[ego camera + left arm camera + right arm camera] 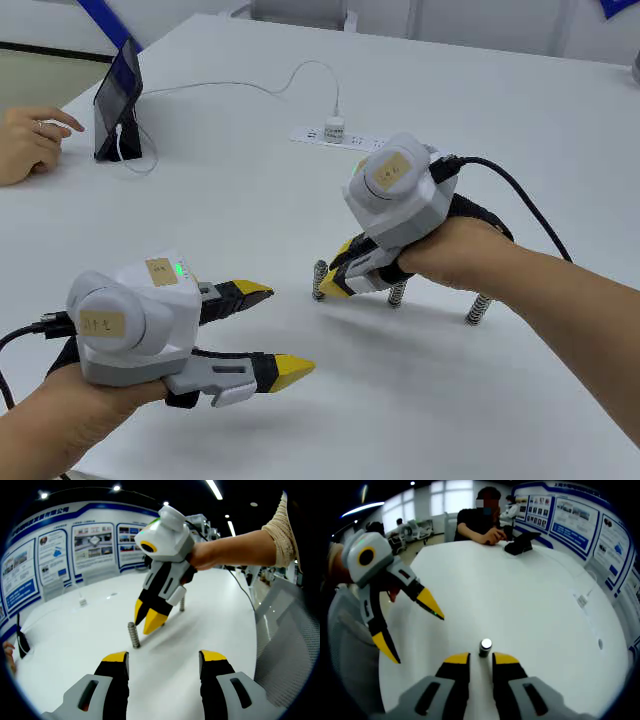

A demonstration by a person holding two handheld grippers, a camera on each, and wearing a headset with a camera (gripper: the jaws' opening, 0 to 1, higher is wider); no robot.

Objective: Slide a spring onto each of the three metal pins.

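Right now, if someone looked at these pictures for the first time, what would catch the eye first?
The two yellow-tipped grippers stand out. The left gripper hovers wide open at the lower left of the head view, and the right gripper points down with its jaws close together. Its tips are at the leftmost pin of three spring-wrapped pins standing in a row on the white table. A tablet leans at the table's far left.

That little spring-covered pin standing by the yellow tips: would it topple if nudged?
Probably: the pin is thin and upright on the smooth table, with no wide base visible. It looks small beside the right gripper, so likely light. Its spring coils would probably give under the fingers.
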